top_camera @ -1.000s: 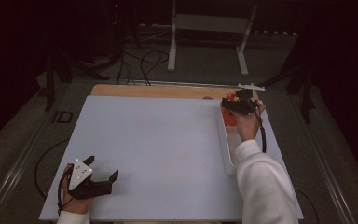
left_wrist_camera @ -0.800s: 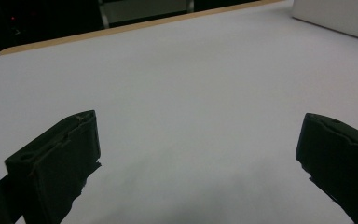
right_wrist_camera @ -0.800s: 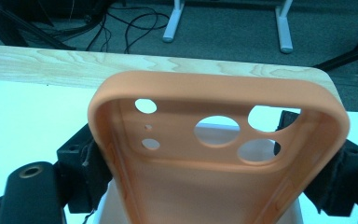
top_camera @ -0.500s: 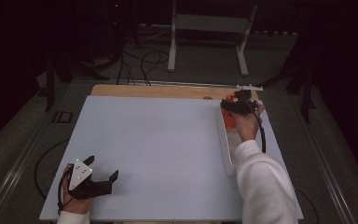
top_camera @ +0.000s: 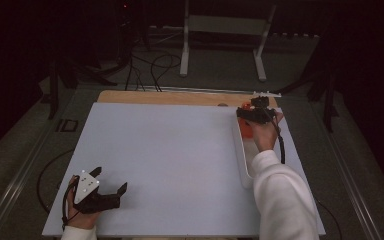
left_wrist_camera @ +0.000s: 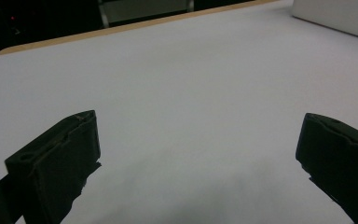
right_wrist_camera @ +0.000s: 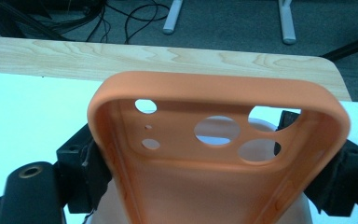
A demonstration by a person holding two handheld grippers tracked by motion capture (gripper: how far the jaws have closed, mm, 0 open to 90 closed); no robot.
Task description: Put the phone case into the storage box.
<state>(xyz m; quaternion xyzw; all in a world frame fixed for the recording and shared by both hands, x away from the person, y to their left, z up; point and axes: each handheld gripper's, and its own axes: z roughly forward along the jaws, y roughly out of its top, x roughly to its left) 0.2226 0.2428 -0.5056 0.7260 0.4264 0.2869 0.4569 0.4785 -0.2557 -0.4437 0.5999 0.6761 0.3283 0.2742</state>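
An orange phone case (right_wrist_camera: pixel 219 154) is being held between the jaws of the right gripper (top_camera: pixel 254 114), clamped across its width near the camera-hole end, above the far end of a long white tray (top_camera: pixel 242 160) at the right edge of the white table sheet (top_camera: pixel 170 160). Because the case is soft and is being pinched by its flexible side walls, it is judged that it could be bowed or squeezed out of the grip, and it could be tilted and dropped beside the tray if it is swung quickly. The left gripper (top_camera: pixel 109 186) is being rested near the front left corner, its jaws wide apart and empty. Compared with a second ago, the right gripper is being seen slightly farther toward the far edge; the left one is being kept where it was.
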